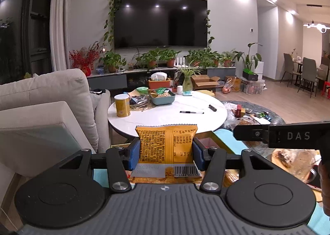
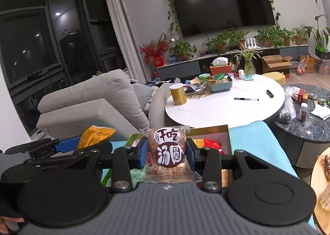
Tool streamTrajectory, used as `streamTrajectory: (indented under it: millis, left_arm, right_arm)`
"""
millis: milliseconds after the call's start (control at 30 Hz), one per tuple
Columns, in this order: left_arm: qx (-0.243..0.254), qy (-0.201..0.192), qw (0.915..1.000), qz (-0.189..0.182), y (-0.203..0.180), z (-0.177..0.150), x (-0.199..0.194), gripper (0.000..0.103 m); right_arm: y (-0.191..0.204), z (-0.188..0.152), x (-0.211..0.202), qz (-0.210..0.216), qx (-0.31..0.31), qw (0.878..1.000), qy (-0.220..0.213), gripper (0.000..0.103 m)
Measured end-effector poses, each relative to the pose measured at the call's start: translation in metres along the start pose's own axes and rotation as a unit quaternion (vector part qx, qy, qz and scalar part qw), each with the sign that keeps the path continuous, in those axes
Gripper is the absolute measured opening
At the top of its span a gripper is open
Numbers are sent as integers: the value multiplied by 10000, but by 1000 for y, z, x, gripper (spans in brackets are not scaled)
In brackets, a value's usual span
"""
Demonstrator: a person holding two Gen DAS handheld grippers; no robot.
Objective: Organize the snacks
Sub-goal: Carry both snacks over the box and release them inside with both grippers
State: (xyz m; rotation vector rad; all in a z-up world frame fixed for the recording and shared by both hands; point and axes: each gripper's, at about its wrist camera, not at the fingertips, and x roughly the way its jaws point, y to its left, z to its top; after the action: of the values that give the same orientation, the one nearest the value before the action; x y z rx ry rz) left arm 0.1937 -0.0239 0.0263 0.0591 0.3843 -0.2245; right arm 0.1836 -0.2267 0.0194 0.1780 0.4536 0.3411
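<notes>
My left gripper (image 1: 166,152) is shut on an orange snack packet (image 1: 167,144), held upright with its printed back and barcode facing the camera. My right gripper (image 2: 166,154) is shut on a clear packet with a brown and white round label (image 2: 168,150). In the right wrist view the left gripper (image 2: 68,144) shows at the left with the orange packet (image 2: 96,135). In the left wrist view the right gripper's black body (image 1: 288,136) crosses at the right. Below both lies an open box with a gold rim (image 2: 208,129) holding red snack packets (image 2: 210,144).
A teal surface (image 2: 257,142) lies under the box. A round white table (image 1: 165,115) ahead holds a yellow can (image 1: 122,105), a teal snack tray (image 1: 163,96) and pens. A grey sofa (image 1: 51,98) stands left. A dark marble table (image 2: 313,123) with snacks sits right.
</notes>
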Motion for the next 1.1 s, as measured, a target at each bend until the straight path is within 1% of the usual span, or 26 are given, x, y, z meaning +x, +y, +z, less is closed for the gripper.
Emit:
streamTrajectory:
  millis: [133,267,633,833,1100]
  left_arm:
    - [16,47,10000,35,5,4,20,48]
    - [-15,176,9998,58,10,4,45,48]
    - [35,543,9984,147,19,-10,103,48]
    - [-10,688,9974,222,25,-17,122,48]
    - [-31,784,9965,285,31,-20,135,48]
  right_arm:
    - [-8,5,17,-25,104,9999,47,77]
    - [-14,6,36,-91,144,9998,132,77]
    - [-37,5,83,-235,307,9985,396,77]
    - [-43,5,97,-289,371,9977,486,77]
    - [-44,5,106,-308,425,9970,562,77]
